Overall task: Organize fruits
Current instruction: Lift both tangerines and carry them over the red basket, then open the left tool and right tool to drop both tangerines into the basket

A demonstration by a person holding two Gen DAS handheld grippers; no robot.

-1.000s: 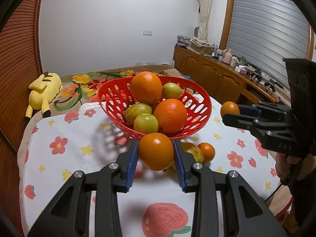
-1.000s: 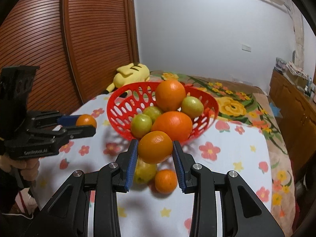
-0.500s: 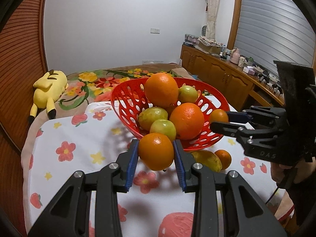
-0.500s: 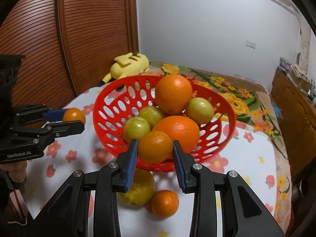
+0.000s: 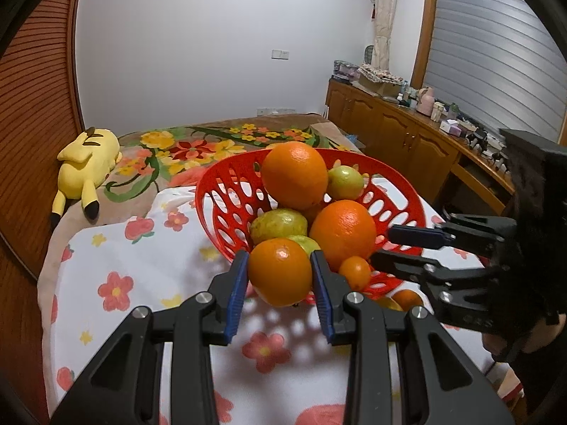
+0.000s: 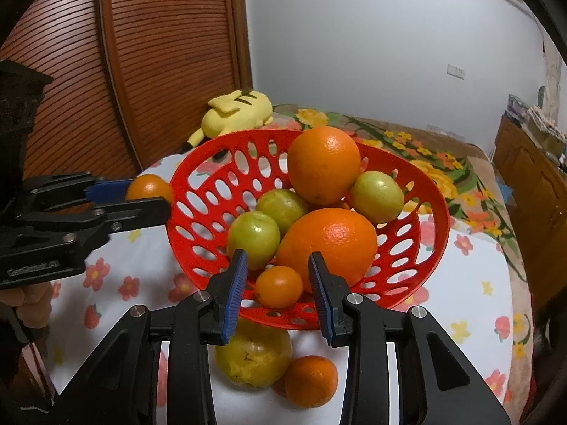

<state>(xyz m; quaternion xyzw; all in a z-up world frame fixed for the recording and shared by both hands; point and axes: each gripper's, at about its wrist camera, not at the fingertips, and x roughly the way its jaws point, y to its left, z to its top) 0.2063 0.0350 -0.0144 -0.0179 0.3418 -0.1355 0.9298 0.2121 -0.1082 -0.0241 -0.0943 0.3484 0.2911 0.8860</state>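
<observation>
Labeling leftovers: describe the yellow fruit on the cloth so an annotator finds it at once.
Find the red basket on the flowered cloth. Just outside its near rim, two fruits lie loose on the cloth, touching. The yellow fruit is the left one in the right wrist view. It is bigger and dull yellow with dark specks, while its neighbour is a small orange.

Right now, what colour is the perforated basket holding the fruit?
Red. The basket shows best in the right wrist view.

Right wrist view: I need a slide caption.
Right tool frames a small orange in the red fruit basket; left tool holds another orange alongside.
</observation>
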